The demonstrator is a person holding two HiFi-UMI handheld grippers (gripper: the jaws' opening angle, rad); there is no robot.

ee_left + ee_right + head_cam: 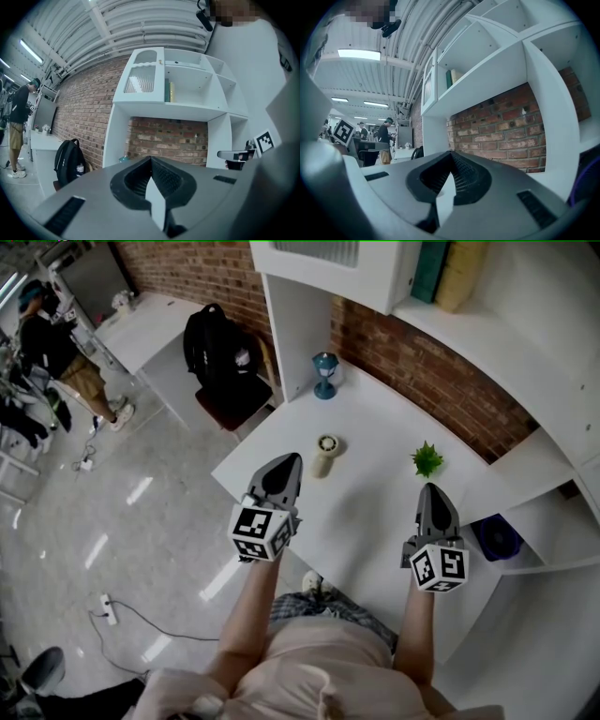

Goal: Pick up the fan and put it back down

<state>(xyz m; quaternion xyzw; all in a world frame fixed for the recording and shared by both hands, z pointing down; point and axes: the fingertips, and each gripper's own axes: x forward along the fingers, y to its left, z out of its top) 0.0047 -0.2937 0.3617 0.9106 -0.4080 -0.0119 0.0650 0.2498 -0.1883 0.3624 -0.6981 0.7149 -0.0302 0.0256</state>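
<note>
Left gripper (291, 461) clenched, empty, right gripper (430, 489) clenched, empty, both above white desk (375, 418), cream fan (326, 455) on desk just right of left tip, untouched, black-and-white square codes on left cube (260, 531), green plant (427, 460) beyond right tip.

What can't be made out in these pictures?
- Fan: too small in the head view for any detail, and it does not show in either gripper view.
- Books: cut off by the head view's top edge.
- Purple thing: dim and small in the head view, so I cannot tell what it is.
</note>
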